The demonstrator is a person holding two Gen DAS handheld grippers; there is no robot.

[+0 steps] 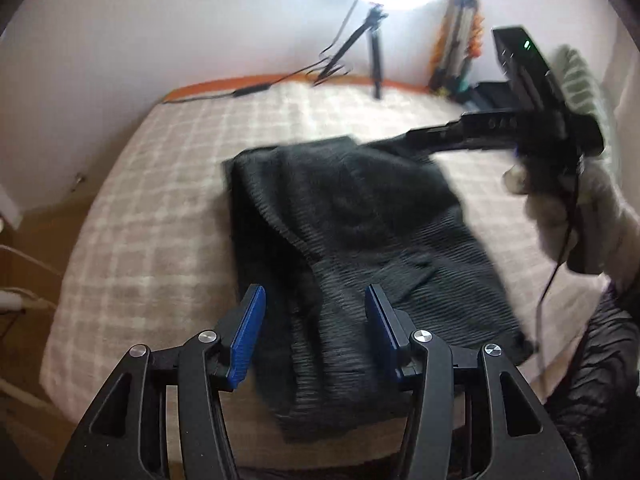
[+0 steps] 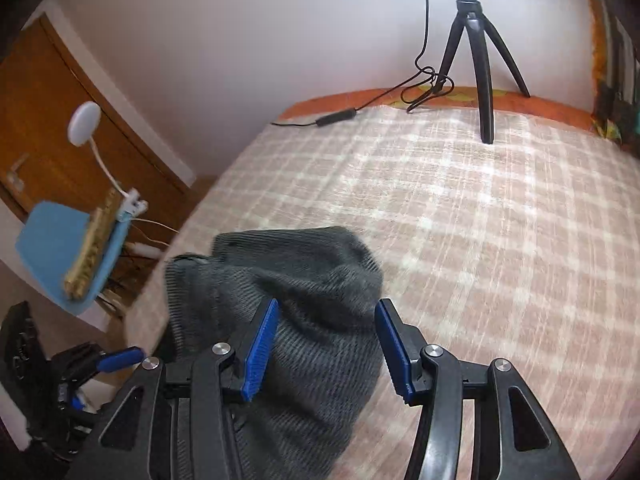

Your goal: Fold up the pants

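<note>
The dark grey ribbed pants [image 1: 360, 248] lie folded in a loose heap on the checked bedspread [image 1: 160, 200]. My left gripper [image 1: 316, 300] is open and empty just above the near end of the pants. My right gripper [image 2: 326, 312] is open and empty over the rounded fold of the pants [image 2: 304, 280]. The right gripper also shows in the left wrist view [image 1: 416, 136], held in a white-gloved hand at the pants' far right corner. The left gripper shows in the right wrist view [image 2: 120, 358] at the lower left.
A black tripod [image 2: 480, 60] with a bright lamp and its cable [image 2: 340, 114] stands at the far end of the bed. A blue chair [image 2: 60, 252] and a wooden door [image 2: 48, 128] are left of the bed. Orange items [image 1: 456, 40] stand at the far right.
</note>
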